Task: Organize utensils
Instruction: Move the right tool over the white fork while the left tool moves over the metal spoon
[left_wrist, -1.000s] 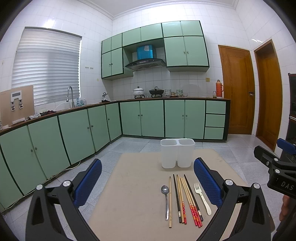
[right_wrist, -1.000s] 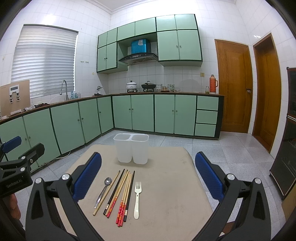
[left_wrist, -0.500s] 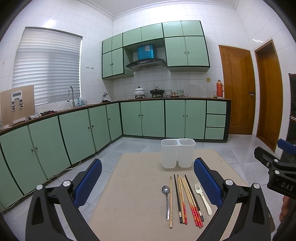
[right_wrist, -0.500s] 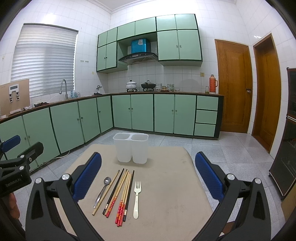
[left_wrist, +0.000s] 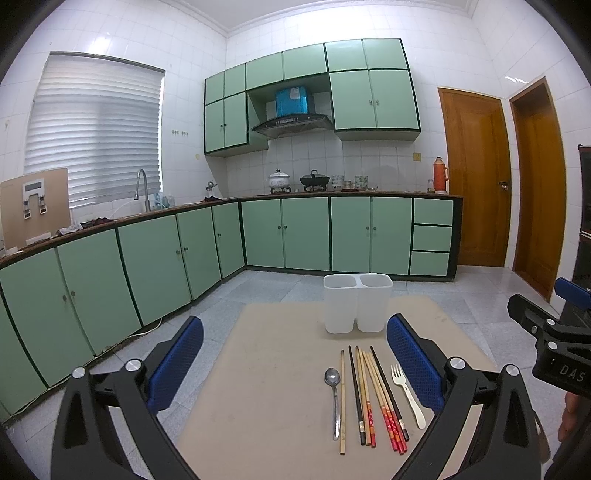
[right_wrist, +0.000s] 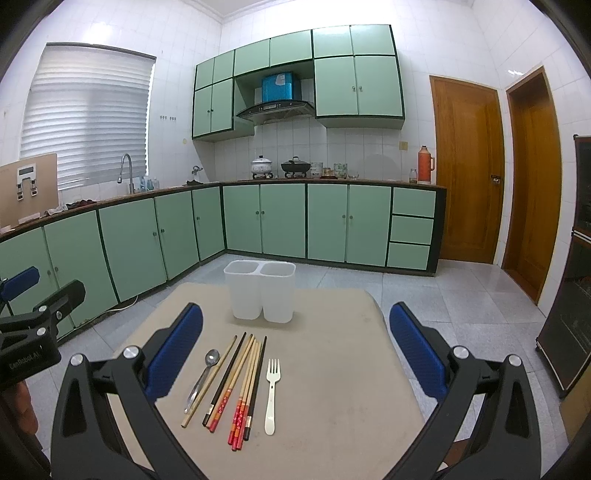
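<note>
Nothing has moved: left gripper (left_wrist: 295, 358) and right gripper (right_wrist: 295, 347) hover level, fingers wide, empty.

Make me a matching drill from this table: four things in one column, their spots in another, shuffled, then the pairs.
Things:
1. spoon
2. fork
3. chopsticks
4. holder

Places:
A. far end of the table, upright, empty
B. right end of the row
C. left end of the row
D. middle of the row, between the other two utensils

Pairs: 1-C, 2-B, 3-D, 4-A
</note>
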